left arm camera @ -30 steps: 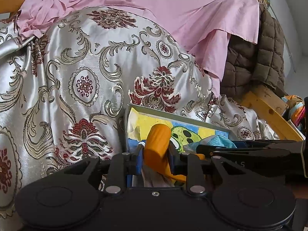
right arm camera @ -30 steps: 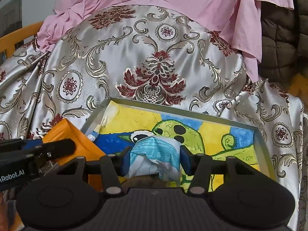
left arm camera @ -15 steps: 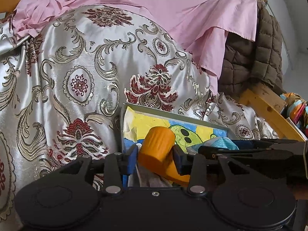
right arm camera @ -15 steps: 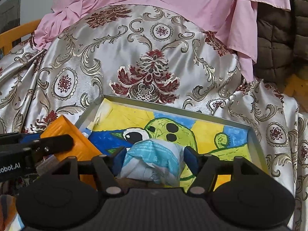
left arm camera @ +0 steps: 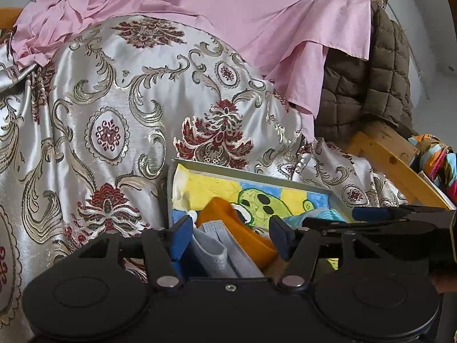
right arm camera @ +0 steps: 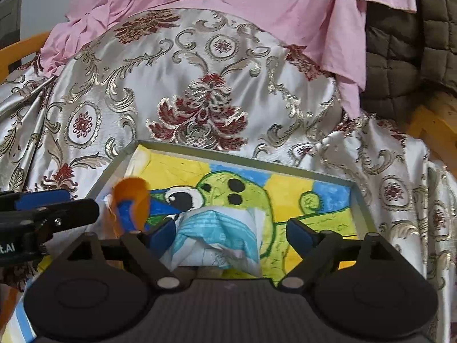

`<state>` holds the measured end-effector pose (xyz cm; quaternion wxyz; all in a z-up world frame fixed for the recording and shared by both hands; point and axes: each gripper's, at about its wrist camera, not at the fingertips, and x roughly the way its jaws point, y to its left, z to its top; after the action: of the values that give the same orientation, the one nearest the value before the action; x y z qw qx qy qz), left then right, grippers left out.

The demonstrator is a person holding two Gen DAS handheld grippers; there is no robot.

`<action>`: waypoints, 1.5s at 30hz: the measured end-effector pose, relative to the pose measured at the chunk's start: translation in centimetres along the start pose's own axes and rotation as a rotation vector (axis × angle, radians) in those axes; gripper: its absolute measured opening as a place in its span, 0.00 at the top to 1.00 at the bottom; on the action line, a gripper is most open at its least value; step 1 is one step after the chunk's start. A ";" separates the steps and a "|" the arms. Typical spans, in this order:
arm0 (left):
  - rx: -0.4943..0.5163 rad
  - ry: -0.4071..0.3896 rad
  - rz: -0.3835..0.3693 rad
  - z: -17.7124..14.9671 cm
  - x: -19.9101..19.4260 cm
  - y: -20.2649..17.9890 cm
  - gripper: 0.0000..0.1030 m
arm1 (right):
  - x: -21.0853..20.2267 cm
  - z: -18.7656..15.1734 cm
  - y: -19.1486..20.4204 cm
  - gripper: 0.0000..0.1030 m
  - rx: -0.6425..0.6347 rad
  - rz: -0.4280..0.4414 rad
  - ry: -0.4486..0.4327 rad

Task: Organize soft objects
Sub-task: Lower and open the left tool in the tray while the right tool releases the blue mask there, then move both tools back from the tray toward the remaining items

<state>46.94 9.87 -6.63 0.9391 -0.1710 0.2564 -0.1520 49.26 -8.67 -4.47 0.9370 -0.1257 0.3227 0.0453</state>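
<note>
A silver-rimmed tray point(left arm camera: 251, 175) point(right arm camera: 242, 161) with a green cartoon drawing lies on the satin cover. The jaws of my left gripper point(left arm camera: 231, 237) are opening. An orange cloth point(left arm camera: 240, 228) point(right arm camera: 134, 197) and grey face masks point(left arm camera: 220, 247) lie loose between them over the tray's left end, with neither pad pressing. My right gripper point(right arm camera: 231, 234) is also opening. A crumpled blue-and-white mask bundle point(right arm camera: 220, 228) rests on the drawing between its pads, clear of the right pad. Each gripper shows at the edge of the other's view: right gripper point(left arm camera: 342, 218), left gripper point(right arm camera: 65, 203).
A silver brocade cover point(left arm camera: 114, 114) with red flowers rises behind the tray, under a pink sheet point(left arm camera: 228, 14). At the right are a brown quilted jacket point(left arm camera: 371, 85), a wooden frame rail point(left arm camera: 385, 157) and a colourful cloth point(left arm camera: 440, 160).
Both grippers' jaws have spread apart. The orange cloth, held upright before, has slumped into the tray and grey masks show beside it. The blue mask bundle has been let go.
</note>
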 end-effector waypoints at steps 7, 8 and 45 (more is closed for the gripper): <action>0.013 -0.041 0.019 0.6 -2.5 -1.4 0.29 | -2.8 0.6 -1.6 0.06 0.037 -0.020 -0.060; 0.004 -0.045 0.022 0.7 -2.9 -1.6 0.28 | -3.4 0.7 -1.8 0.06 0.043 -0.020 -0.073; 0.230 -0.263 0.084 -7.6 -26.0 -16.9 0.01 | -31.6 -11.3 -8.3 0.00 0.074 -0.073 -0.455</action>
<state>18.19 2.56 5.10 0.9834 -0.0698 0.1192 -0.1176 19.05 -19.81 8.13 0.9906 -0.0894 0.0999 0.0265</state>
